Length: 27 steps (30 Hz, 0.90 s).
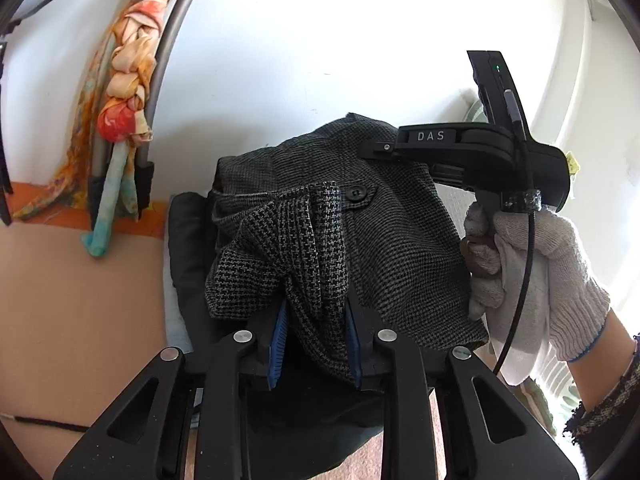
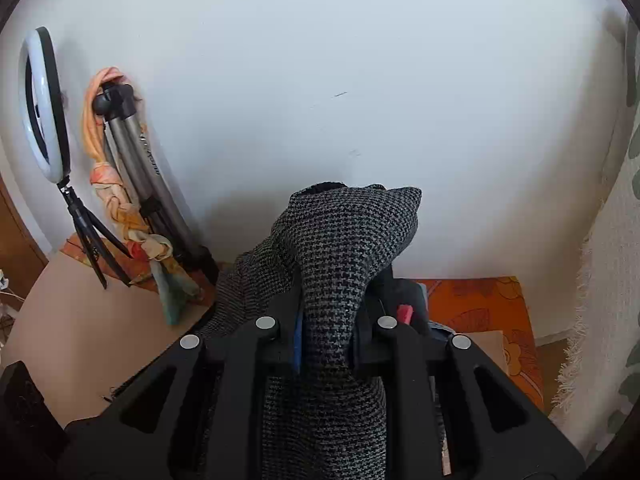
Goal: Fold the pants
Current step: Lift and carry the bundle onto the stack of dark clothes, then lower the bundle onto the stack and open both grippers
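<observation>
The pants (image 1: 380, 216) are dark grey houndstooth cloth with a black button (image 1: 357, 193) on the waistband. They hang lifted in the air between both grippers. My left gripper (image 1: 316, 340) is shut on a bunched fold of the cloth between its blue pads (image 1: 277, 344). My right gripper (image 2: 324, 340) is shut on another bunch of the pants (image 2: 344, 240), which rises above its fingers. In the left wrist view the right gripper's body (image 1: 480, 148) shows at the right, held by a white-gloved hand (image 1: 532, 272), its tips hidden in the cloth.
A tripod (image 2: 148, 176) with a knotted orange scarf (image 2: 120, 204) stands at the back left against a white wall. A ring light (image 2: 42, 104) is beside it. Tan surface (image 1: 80, 300) below left, orange patterned cloth (image 2: 480, 308) at right, dark garments (image 1: 188, 248) under the pants.
</observation>
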Available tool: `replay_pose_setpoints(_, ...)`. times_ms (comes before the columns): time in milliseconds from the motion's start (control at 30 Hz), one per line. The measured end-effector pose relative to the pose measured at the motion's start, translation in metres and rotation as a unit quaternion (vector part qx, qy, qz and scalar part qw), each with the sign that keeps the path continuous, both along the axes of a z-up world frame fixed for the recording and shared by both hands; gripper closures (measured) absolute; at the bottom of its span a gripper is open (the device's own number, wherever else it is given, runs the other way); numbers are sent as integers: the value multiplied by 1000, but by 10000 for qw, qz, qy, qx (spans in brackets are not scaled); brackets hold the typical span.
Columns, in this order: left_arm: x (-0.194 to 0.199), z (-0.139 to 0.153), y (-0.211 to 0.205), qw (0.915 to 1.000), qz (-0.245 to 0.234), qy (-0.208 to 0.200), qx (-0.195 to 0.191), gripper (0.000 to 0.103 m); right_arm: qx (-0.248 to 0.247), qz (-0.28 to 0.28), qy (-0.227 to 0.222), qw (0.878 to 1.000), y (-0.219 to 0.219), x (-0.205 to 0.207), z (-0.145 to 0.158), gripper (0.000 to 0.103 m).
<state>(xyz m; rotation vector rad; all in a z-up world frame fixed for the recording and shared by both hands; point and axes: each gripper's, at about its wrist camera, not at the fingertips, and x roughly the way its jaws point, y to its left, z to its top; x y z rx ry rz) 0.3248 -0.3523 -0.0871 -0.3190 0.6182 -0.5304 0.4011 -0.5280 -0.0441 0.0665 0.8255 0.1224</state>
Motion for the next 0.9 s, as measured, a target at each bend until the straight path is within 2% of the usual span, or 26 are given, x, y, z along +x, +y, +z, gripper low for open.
replay_pose_setpoints(100, 0, -5, 12, 9995, -29, 296, -135, 71, -416, -326, 158, 9985, -10, 6, -11, 68)
replay_pose_setpoints(167, -5, -5, 17, 9991, -83, 412, -78, 65, -685, -560, 286, 9957, -14, 10, -21, 51)
replay_pose_setpoints(233, -13, -3, 23, 9991, -131, 401, -34, 61, -931, -817, 399, 9915, -17, 11, -28, 39)
replay_pose_setpoints(333, -34, -1, 33, 9992, -61, 347, 162, 59, -1164, -1080, 415, 9864, -21, 10, -30, 29)
replay_pose_setpoints(467, -32, -9, 59, 9973, 116, 716, 106, 59, -1182, -1415, 414, 9820, -32, 5, -26, 26)
replay_pose_setpoints(600, -38, -6, 74, 9977, 249, 553, 288, 59, -1100, -1612, 302, 9803, -38, -12, -14, 25)
replay_pose_setpoints(733, -46, 6, 85, 9975, 167, 507, 452, 59, -868, -1691, 277, 9814, -39, -36, -3, 22)
replay_pose_setpoints(900, -61, 25, 92, 9978, 181, 332, 542, 59, -792, -1743, 211, 9813, -29, -66, 17, 13)
